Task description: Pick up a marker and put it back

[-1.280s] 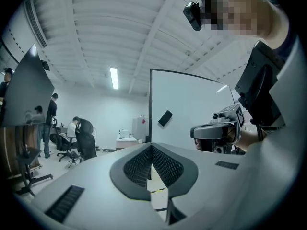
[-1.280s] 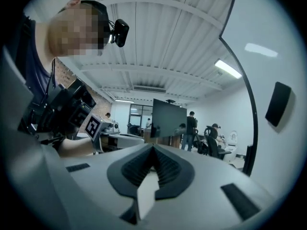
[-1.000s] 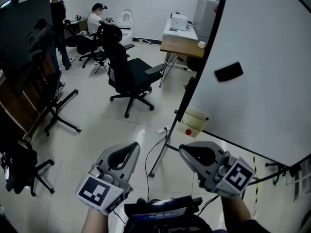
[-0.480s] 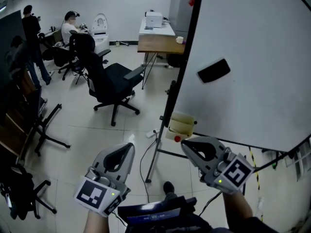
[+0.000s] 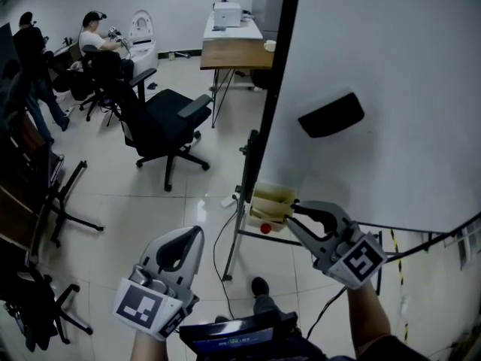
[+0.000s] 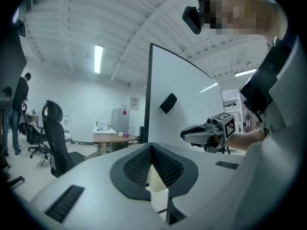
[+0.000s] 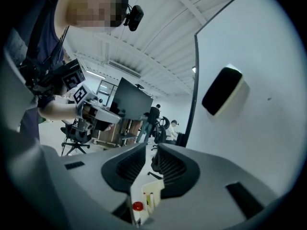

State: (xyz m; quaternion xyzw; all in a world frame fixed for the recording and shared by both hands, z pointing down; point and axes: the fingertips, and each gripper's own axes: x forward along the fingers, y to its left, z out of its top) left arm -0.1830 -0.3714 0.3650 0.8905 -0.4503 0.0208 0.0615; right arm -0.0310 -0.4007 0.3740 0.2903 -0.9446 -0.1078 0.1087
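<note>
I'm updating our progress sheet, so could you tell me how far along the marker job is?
Done: nothing yet; the red-capped marker sits in the marker holder at the edge of the whiteboard. In hand: the right gripper, its empty jaws just opened, points at that holder; the left gripper is shut and empty. Left: grasp the marker, lift it, put it back.

**Room around the whiteboard**

A large whiteboard [image 5: 391, 51] on a black stand is seen at the right, and a black eraser [image 5: 331, 116] is stuck on its surface. A black office chair [image 5: 161, 122] is placed on the pale tiled floor [image 5: 128, 194]. Behind it a wooden table [image 5: 229, 51] is found, with a white printer [image 5: 228, 13] on it. At the far left a seated person [image 5: 94, 36] and a standing person [image 5: 34, 55] are seen.
</note>
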